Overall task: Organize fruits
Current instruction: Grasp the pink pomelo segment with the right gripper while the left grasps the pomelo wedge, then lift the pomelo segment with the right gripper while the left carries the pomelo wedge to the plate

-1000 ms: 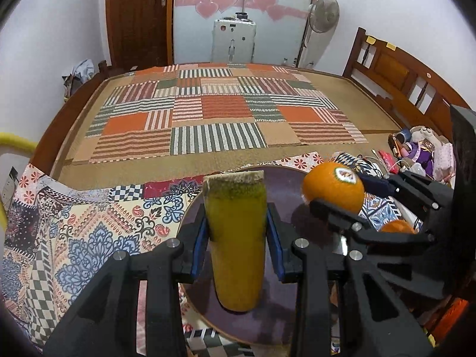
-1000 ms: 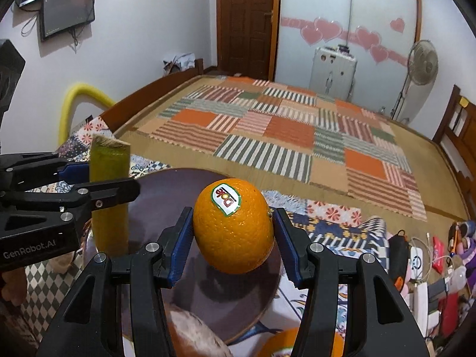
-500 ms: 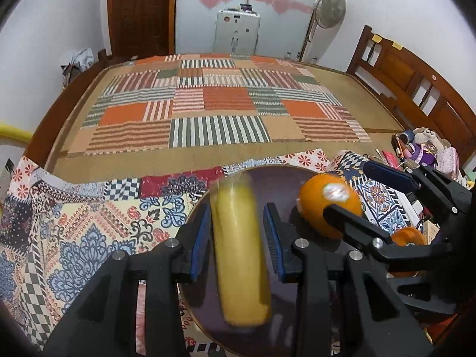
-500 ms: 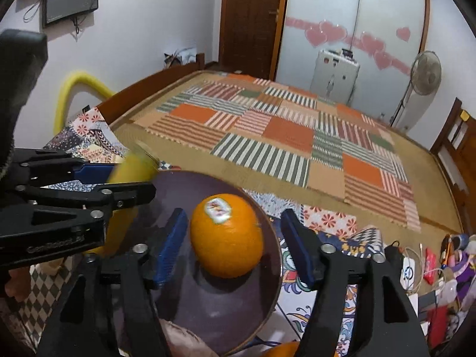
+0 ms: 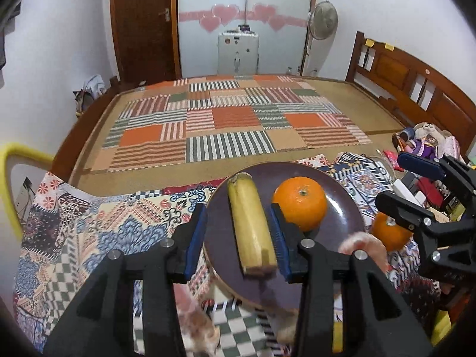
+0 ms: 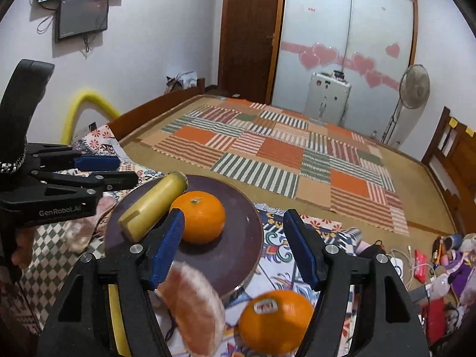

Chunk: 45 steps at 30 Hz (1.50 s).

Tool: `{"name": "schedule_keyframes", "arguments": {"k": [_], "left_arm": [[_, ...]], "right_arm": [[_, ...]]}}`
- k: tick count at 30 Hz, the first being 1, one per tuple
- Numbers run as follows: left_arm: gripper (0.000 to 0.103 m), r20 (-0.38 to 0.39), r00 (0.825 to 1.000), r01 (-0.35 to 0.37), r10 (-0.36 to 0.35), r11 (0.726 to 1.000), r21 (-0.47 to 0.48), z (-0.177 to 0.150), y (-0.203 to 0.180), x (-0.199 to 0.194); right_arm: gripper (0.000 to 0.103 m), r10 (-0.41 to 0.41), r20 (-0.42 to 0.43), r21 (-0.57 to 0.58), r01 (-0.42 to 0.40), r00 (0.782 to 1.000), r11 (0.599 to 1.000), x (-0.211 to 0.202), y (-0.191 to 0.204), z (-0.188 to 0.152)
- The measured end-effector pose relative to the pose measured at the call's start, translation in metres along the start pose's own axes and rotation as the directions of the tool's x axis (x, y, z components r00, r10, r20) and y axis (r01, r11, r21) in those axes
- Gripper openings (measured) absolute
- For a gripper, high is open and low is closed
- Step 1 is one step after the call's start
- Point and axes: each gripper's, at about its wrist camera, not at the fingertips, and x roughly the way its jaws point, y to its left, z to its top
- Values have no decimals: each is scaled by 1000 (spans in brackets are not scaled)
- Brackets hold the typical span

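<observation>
the left gripper point(image 5: 238, 238) hangs over the near left part of a dark round plate point(image 5: 345, 196), its blue-padded jaws spread wide and gripping nothing. between them, apart from both pads, lies a yellow banana piece point(image 5: 251, 223) with both ends cut flat, resting lengthwise on the plate. just to its right on the same plate sits an orange point(image 5: 300, 203), stem dimple facing up. the right gripper point(image 6: 238, 244) sits near the plate's near edge, its jaws also spread wide and empty; its left pad is just beside the orange on the plate, though the view is too distorted to say whether they touch. nearer still, off the plate on the patterned cloth point(image 5: 89, 238), lie a second orange point(image 6: 275, 316) with a sticker on top and a pink peeled citrus segment point(image 6: 195, 306), which looks like pomelo or grapefruit. beyond the cloth a patchwork mat point(image 5: 232, 125) covers a wide wooden bed. judging by looks, the second orange is firm, round and fairly heavy for its size, likely to roll; it is best taken across its widest middle with the pads square to it. the segment seems soft, moist and easily torn or crushed, so it would want a light squeeze across its thick middle, not its thin tips. the banana piece is soft and bruises easily.
</observation>
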Motion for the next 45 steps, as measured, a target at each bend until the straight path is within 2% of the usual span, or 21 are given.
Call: {"name": "schedule_keyframes", "arguments": {"k": [4,8,10,14,17,27,37,45], "left_arm": [[46,35,999,-1,1,1000,-12,-6,2,-25],[56,64,998,-14,15,1000,-11,-14,7,-48],[58,73,997,-21,21,1000,-13,-20,10,-58],[64,67,997,-36,36,999,-7,-33,16,-69],[64,49,998,-42,42,999,-5,-44,22,-70],[66,-62,994,-89,87,996,-26,-77,51,-36],[68,-169,985,-57,43,995,-77,-90,66,9],[69,-207,978,-33,16,996,-81,-86,61,28]], "right_arm": [[66,28,21,25,-29,999,999,-12,3,-4],[66,45,34,36,-46,998,998,-20,6,-10],[66,53,37,40,-54,998,998,-24,7,-14],[69,57,30,51,-59,998,997,-25,9,-23],[69,63,16,56,-64,998,996,-23,10,-29],[69,59,-59,32,-57,996,998,-11,16,-58],[69,55,-109,11,-54,993,998,7,15,-70],[68,63,-120,11,-62,991,998,15,19,-70]]}}
